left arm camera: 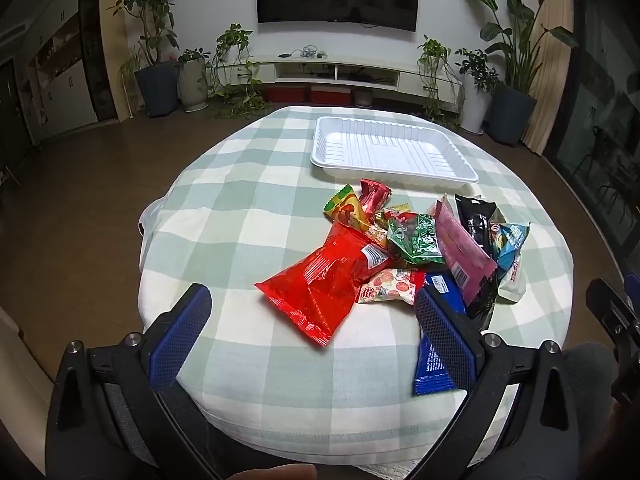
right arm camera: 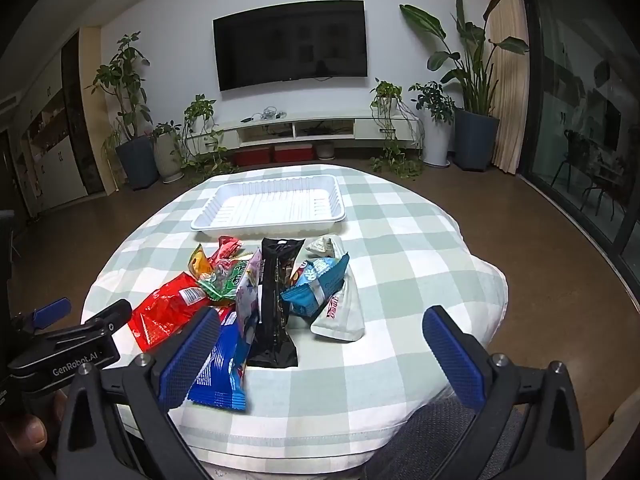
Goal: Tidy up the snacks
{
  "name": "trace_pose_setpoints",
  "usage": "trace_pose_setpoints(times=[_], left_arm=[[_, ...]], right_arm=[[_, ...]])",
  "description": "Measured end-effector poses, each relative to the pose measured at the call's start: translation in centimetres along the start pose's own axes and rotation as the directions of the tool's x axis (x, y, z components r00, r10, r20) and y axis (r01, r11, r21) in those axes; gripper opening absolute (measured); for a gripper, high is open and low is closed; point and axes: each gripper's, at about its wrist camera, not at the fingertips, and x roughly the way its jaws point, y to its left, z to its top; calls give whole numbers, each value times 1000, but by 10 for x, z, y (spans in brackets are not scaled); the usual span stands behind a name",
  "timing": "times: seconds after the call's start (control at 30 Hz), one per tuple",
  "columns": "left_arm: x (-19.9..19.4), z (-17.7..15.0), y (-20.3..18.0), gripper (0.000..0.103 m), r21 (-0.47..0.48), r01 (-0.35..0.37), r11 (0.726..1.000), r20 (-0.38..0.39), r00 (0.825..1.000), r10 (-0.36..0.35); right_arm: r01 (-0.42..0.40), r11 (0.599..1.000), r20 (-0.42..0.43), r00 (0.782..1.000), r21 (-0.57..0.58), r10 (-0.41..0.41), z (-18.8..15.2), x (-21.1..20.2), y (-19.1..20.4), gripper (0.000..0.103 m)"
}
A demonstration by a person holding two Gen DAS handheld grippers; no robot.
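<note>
Snack pile sits mid-worktop [left arm camera: 248, 232], on green/white checked cloth, just in front of the white ribbed plastic tray [left arm camera: 394, 151], which holds nothing.

Pile contents, packets overlapping each other:
- big glossy red bag [left arm camera: 320, 280], crinkled, white label patch near one end, nearest the left side
- blue packet [right arm camera: 222, 368] with white print, closest to the person, partly behind a gripper finger in both views
- long black packet [right arm camera: 274, 300], standing on edge, leaning on its neighbours
- pink/magenta packet [left arm camera: 462, 248], tilted up beside the black one
- green crinkled packet [left arm camera: 416, 236], middle of the pile
- light blue packet [right arm camera: 316, 286] over a white pouch [right arm camera: 340, 312], right side
- small yellow-orange [left arm camera: 346, 208] and red wrappers [left arm camera: 372, 194], at the tray end
- small white packet with red dots [left arm camera: 390, 290]

Left hand-held gripper [left arm camera: 312, 312]: jaws fully apart, nothing between the pads, hovering over the near edge of the pile.
Right hand-held gripper [right arm camera: 320, 340]: jaws fully apart too, gripping nothing.
</note>
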Motion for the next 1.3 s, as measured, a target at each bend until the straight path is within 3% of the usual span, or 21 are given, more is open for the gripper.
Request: trace_pose_setpoints(times=[1.3], left_arm=[[1, -1, -1, 103, -3, 0, 1000, -4, 1000, 0]], right_arm=[[2, 1000, -25, 1000, 0, -2, -5, 7, 3, 103]])
